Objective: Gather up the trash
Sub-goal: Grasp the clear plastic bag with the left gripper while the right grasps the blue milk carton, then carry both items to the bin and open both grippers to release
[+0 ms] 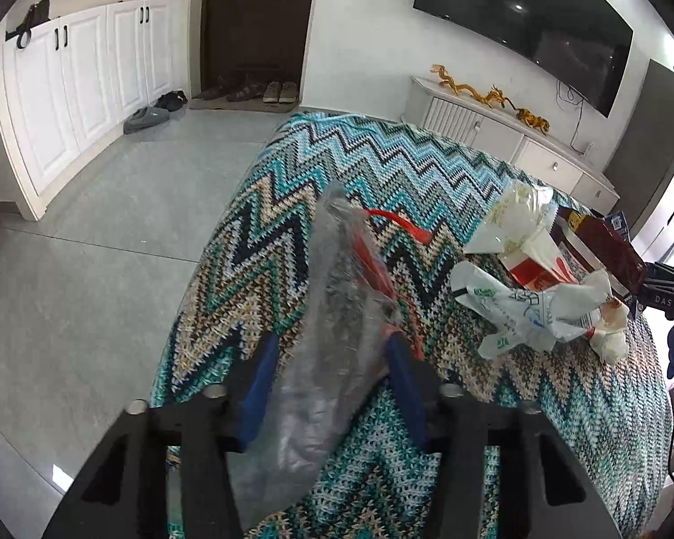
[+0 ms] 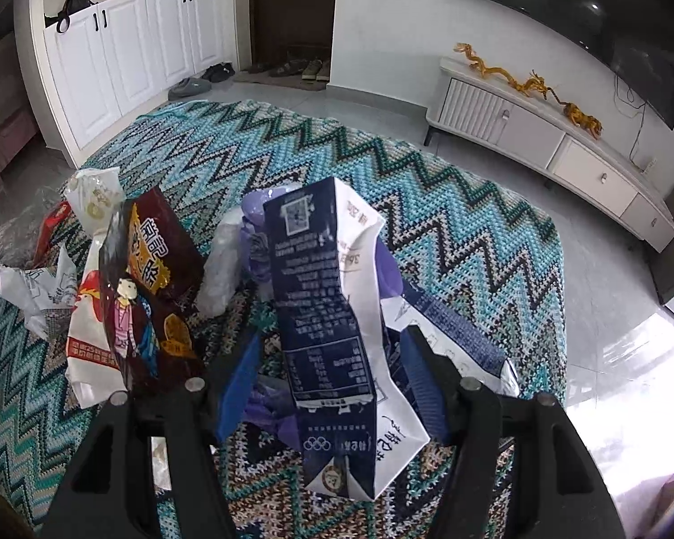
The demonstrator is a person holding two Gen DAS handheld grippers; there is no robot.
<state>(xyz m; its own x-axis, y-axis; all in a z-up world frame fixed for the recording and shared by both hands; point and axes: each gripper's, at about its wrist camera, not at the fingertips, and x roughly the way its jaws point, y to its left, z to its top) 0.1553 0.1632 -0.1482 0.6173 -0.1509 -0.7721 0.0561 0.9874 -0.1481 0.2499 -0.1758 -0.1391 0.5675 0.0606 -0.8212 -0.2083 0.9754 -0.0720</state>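
Note:
In the left wrist view my left gripper (image 1: 330, 350) is shut on a clear plastic bag (image 1: 332, 314) with red trim, held over the zigzag-patterned table cover (image 1: 427, 170). To its right lie crumpled white wrappers (image 1: 530, 310), a red-and-white packet (image 1: 539, 265) and a dark brown snack bag (image 1: 606, 251). In the right wrist view my right gripper (image 2: 332, 355) is shut on a flattened navy-and-white milk carton (image 2: 332, 314), with purple plastic (image 2: 260, 211) behind it. The brown snack bag (image 2: 152, 287) stands to the left.
A white cabinet wall (image 1: 76, 90), a dark door (image 1: 256, 18) and shoes (image 1: 278, 90) are at the back. A TV (image 1: 530, 18) hangs above a low white console (image 1: 507, 134) with gold dragon figures. The grey tile floor (image 1: 90, 269) lies left of the table.

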